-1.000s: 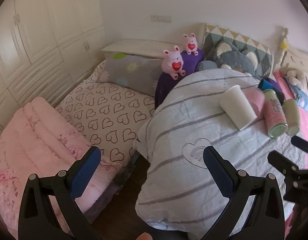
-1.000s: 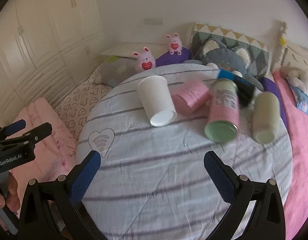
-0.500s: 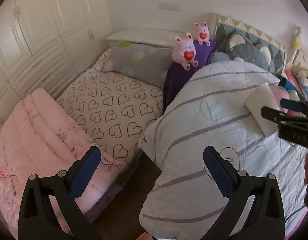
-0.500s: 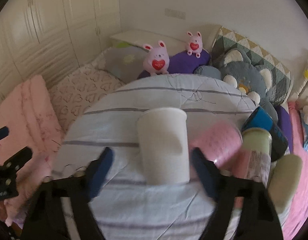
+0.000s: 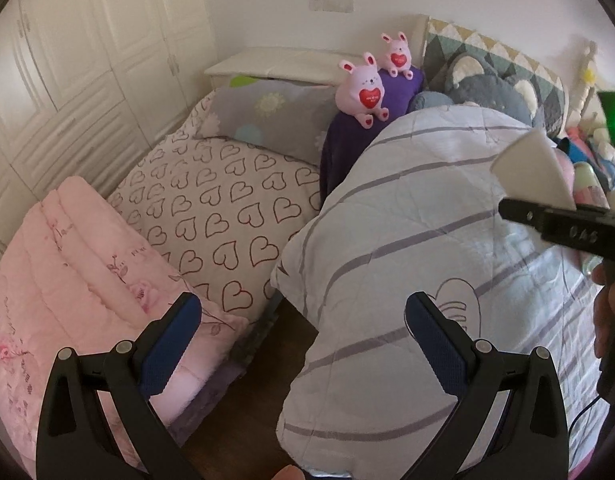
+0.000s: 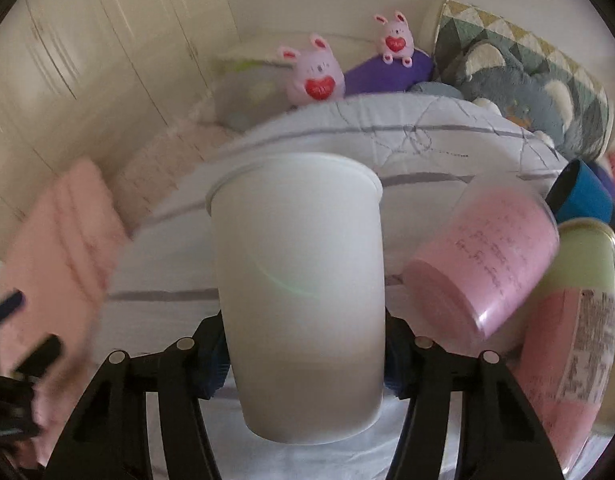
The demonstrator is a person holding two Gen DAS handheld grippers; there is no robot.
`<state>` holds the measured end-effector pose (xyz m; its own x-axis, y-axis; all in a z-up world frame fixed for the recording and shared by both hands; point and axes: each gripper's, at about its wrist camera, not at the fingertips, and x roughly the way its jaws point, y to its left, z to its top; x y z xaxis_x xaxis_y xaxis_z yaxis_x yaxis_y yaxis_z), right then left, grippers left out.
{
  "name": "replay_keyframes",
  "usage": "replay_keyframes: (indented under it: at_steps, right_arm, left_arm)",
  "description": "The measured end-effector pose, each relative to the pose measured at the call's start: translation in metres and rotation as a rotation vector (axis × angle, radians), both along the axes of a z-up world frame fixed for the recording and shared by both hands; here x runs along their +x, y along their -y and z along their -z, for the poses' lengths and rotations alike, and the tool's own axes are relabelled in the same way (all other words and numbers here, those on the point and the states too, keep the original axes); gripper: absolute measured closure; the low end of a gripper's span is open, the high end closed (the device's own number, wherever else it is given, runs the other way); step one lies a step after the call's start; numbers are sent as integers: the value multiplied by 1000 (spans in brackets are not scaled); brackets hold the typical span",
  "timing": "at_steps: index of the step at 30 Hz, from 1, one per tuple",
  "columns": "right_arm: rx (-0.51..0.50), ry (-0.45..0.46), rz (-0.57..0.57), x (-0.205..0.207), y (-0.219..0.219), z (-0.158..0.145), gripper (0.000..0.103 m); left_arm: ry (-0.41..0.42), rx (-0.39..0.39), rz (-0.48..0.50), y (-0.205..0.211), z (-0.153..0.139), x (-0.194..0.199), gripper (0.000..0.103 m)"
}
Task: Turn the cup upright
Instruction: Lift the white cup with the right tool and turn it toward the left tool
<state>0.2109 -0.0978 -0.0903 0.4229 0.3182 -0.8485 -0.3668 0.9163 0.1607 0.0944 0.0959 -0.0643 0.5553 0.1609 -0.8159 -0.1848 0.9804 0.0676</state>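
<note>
A white paper cup (image 6: 299, 280) fills the middle of the right wrist view, its rim away from the camera and its base toward it. My right gripper (image 6: 303, 360) is shut on the cup near its base, the fingers (image 6: 211, 360) pressed on both sides. In the left wrist view the cup (image 5: 531, 172) shows at the far right, above the dark right gripper body (image 5: 567, 228). My left gripper (image 5: 299, 344) is open and empty, low over the edge of the striped quilt (image 5: 407, 216).
A pink cup (image 6: 491, 260), a pink-and-green bottle (image 6: 563, 328) and a blue cup (image 6: 583, 196) lie on the quilt right of the white cup. Pink bunny toys (image 5: 363, 88) and cushions (image 5: 487, 76) stand at the back. A pink folded blanket (image 5: 67, 264) lies at left.
My right gripper moved forward to the white cup and shut on it. The left gripper drifted left and stayed open.
</note>
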Motion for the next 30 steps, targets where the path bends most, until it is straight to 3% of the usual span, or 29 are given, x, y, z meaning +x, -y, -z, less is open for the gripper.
replay_keyframes:
  at_steps: [4,9,13,18,20,21,24,27,28,30]
  right_arm:
    - [64,46,14,-32,9,-29,43]
    - [90,96,125,-102,63,-57,43]
    - [65,23,293,-157,110,-27,43]
    - [49,-1,449,-178,123,-2,42]
    - [50,-19,506,-183,131,10,28]
    - [52,-31,531,-186,134,15,15]
    - [101,3,543,-202,152,6,15]
    - [134,112,546,-224,162,-29,10]
    - [132,156,543,-230,163,-42,2]
    - [40,149,543,-227,162,-41,0]
  left_arm:
    - [6,-4,12,5,-7,-11,0]
    - [35,4,64,25,-15,-30,0]
    - [13,8,113,48,-9,-38,0]
    - [1,18,160,76,-6,-53,0]
    - [-2,18,182,86,-8,-59,0]
    - [-1,20,190,90,-9,-61,0]
    - [7,37,212,99,-13,-69,0]
    - [15,40,217,104,-17,-74,0]
    - [17,37,217,105,-18,-76,0]
    - [16,25,220,110,-20,-78,0]
